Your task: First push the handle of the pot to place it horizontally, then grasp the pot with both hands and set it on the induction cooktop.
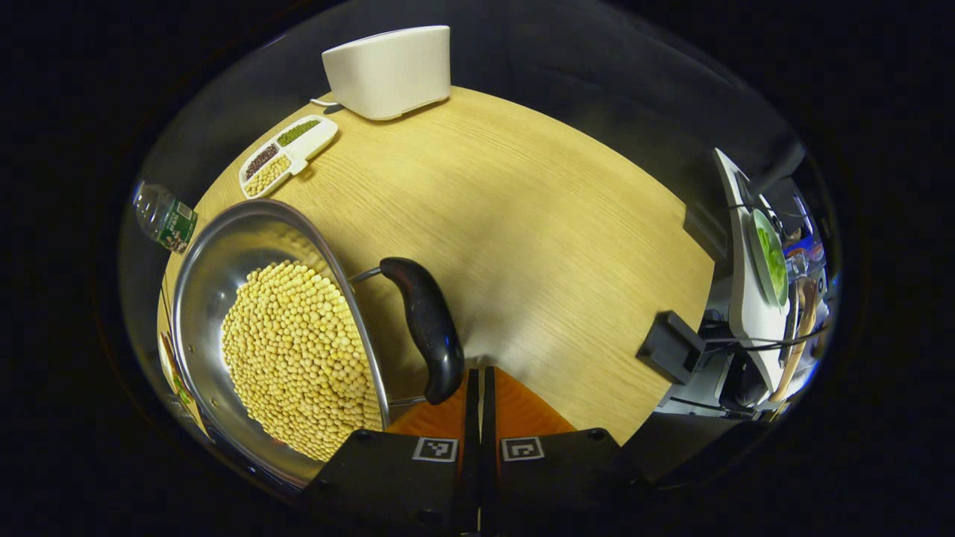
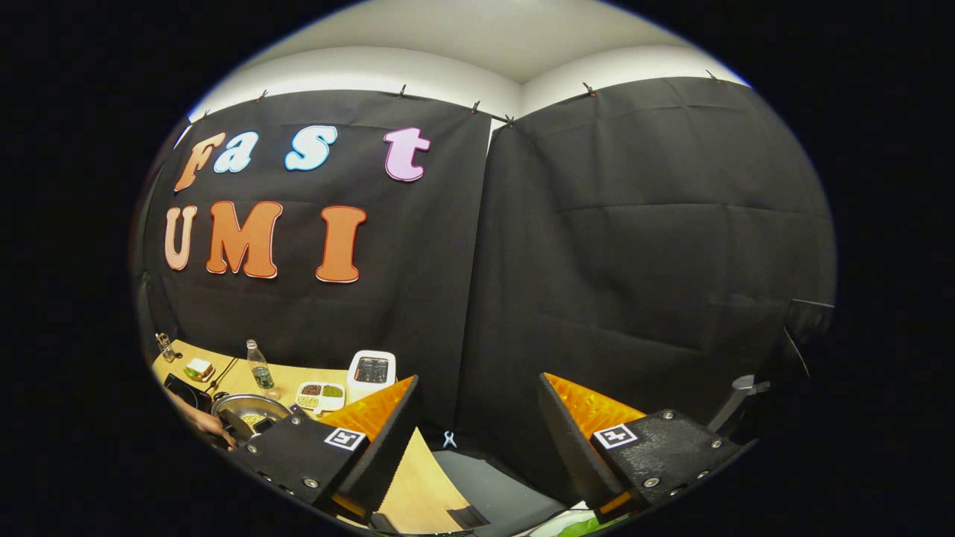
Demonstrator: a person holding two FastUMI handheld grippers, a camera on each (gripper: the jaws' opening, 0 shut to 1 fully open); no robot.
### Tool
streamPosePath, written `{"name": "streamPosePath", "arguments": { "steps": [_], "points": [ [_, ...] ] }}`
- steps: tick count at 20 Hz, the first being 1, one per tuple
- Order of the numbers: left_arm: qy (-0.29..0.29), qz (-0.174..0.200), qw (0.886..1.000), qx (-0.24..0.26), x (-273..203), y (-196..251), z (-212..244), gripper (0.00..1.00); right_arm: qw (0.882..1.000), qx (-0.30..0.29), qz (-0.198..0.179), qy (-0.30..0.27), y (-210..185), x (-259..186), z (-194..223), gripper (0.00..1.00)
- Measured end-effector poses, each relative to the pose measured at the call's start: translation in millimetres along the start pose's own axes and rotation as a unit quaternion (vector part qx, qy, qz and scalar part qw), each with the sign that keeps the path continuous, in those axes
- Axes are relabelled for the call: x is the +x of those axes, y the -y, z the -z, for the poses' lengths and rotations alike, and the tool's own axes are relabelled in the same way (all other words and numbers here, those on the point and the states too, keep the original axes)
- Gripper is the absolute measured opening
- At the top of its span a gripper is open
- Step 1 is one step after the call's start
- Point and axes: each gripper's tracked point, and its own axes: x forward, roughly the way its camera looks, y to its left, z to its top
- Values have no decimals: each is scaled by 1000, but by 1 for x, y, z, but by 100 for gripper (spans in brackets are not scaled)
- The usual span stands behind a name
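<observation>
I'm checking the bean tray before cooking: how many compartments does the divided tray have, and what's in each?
3. The divided tray sits at the table's far left: green beans nearest the white appliance, dark beans in the middle, pale yellow beans nearest the pot.

Left gripper view: pot sitting at bench left edge, handle lying to its right; divided tray lying behind it, box sitting farther back.

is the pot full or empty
Partly full: the pot holds a heap of soybeans covering most of its bottom, with bare steel wall above them.
</observation>
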Motion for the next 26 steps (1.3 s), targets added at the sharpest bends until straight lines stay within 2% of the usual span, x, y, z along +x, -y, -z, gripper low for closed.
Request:
{"name": "streamPosePath", "arguments": {
  "steps": [9,14,17,22,26],
  "points": [
    [23,-36,998,-42,7,6,-52,7,1000,0,-5,-21,7,3,12,95],
    [36,-39,997,-60,13,3,-59,8,999,1,-11,-31,2,5,16,95],
    [69,-37,995,-67,-9,4,-56,8,999,1,-22,-33,-3,8,18,95],
    [157,-52,978,-123,-85,-25,-26,8,997,11,-61,-40,-21,22,22,95],
    [181,-122,956,-194,-142,-96,29,8,994,14,-93,-60,-37,34,35,95]
  ]
}}
